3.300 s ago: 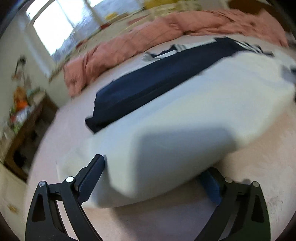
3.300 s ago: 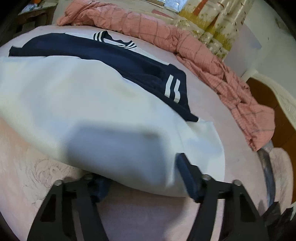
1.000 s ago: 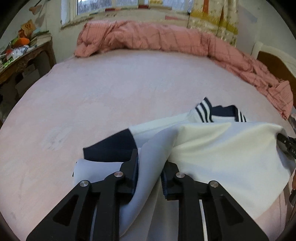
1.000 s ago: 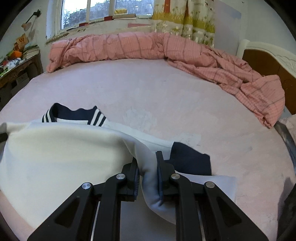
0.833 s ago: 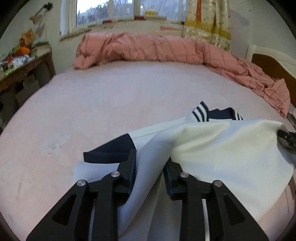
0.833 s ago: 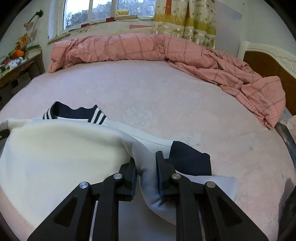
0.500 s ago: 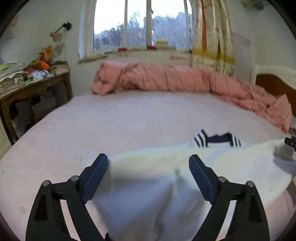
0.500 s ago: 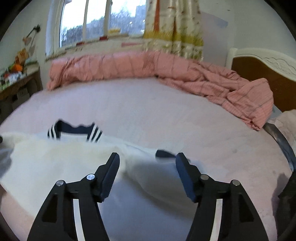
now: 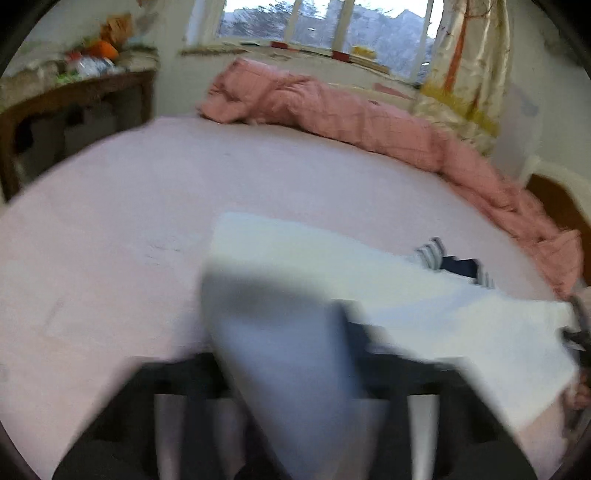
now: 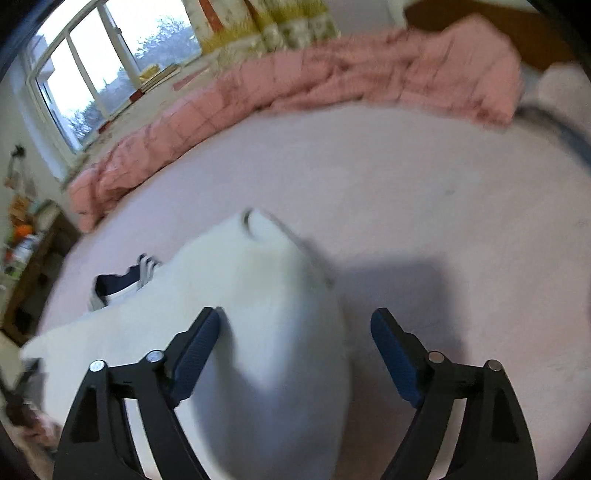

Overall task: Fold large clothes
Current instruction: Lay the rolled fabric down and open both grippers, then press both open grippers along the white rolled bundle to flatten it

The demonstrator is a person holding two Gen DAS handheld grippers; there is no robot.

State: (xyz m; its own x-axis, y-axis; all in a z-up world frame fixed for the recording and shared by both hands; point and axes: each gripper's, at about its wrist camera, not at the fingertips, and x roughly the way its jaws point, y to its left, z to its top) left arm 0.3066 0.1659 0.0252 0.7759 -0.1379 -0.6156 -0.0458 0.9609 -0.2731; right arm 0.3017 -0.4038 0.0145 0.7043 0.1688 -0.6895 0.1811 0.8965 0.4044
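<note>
A white garment with a navy, white-striped collar lies folded on the pink bed; it shows in the left wrist view [image 9: 424, 295] and in the right wrist view [image 10: 236, 295]. The collar [image 10: 122, 280] peeks out at its far edge. My right gripper [image 10: 295, 343] is open, with its fingers on either side of the garment's near right corner, holding nothing. My left gripper [image 9: 295, 373] is heavily blurred at the bottom of the left wrist view; the garment's near left corner lies in front of it, and its jaws look spread apart.
A pink checked quilt [image 9: 369, 118] is bunched along the bed's far side and right side [image 10: 295, 85]. A wooden side table with clutter [image 9: 74, 88] stands at the left. A wooden headboard [image 9: 557, 206] is at the right. Windows [image 9: 325, 26] are behind the bed.
Both grippers were shut on the white garment a second ago, then opened and let it drop onto the bed. Since half a second ago both views have swung sideways with motion blur.
</note>
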